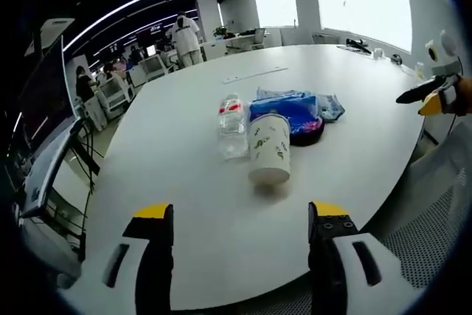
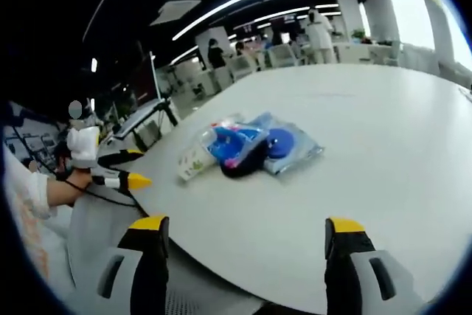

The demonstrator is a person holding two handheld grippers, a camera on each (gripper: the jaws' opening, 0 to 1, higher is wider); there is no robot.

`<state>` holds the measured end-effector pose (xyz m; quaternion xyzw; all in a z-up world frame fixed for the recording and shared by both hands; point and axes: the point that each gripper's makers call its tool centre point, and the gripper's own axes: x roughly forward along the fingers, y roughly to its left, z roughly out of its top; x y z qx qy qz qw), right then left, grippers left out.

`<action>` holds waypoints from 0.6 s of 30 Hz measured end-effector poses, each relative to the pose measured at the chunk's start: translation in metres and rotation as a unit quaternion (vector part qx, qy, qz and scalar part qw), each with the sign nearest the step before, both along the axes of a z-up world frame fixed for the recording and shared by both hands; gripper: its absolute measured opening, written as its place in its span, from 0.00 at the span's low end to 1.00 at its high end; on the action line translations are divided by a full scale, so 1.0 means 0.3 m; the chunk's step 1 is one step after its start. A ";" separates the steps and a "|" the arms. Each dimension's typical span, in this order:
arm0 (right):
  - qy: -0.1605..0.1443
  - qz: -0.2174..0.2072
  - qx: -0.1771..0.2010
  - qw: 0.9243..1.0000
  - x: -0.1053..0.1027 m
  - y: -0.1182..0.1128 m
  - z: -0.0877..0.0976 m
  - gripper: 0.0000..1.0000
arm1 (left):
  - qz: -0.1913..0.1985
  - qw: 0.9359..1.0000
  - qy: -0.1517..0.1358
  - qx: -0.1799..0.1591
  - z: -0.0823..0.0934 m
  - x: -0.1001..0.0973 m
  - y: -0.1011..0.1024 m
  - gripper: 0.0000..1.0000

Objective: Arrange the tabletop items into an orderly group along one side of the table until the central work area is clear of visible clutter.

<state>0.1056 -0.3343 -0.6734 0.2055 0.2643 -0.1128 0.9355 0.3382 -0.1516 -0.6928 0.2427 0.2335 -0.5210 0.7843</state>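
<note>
In the left gripper view, the left tongs were held wide open and empty above the near edge of the white tabletop. In the right gripper view, the right tongs were likewise spread wide with nothing between them, poised over another edge of the same tabletop.

Beyond the left tongs, toward the middle of the tabletop, a paper cup was seen, upright or nearly so, its mouth turned away from the camera. Just beside it stood a clear water bottle with a red label, its long axis vertical and its cap uppermost. Behind both, and touching or nearly touching the cup, a blue plastic packet was laid flat with its long axis running across the view, over a dark round object whose nature could not be told. Farther off, a thin pale strip lay alone toward the far edge.

The items were judged still to be clustered in the central work area, none yet moved to a side.

The chief risk was judged to be tipping: the bottle and cup are tall and narrow, and a push applied high up, or a grasp closed off-centre, would be expected to topple one into the other. Whether the cup held liquid could not be told. The slack packet could be expected to slip from a shallow pinch.
</note>
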 end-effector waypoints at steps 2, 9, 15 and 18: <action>-0.015 -0.017 0.006 1.000 0.017 -0.004 0.023 0.89 | 0.000 1.000 0.007 -0.001 -0.003 -0.002 0.000 0.75; -0.019 -0.036 0.019 0.999 0.061 0.007 0.026 0.89 | 0.008 0.999 0.050 -0.006 -0.020 -0.006 0.000 0.76; -0.020 -0.043 0.021 0.999 0.093 -0.001 0.031 0.89 | 0.004 0.998 0.061 -0.023 0.002 -0.012 -0.011 0.73; -0.025 -0.043 0.018 0.999 0.103 -0.002 0.047 0.89 | 0.013 0.997 0.075 -0.029 0.010 0.001 -0.007 0.71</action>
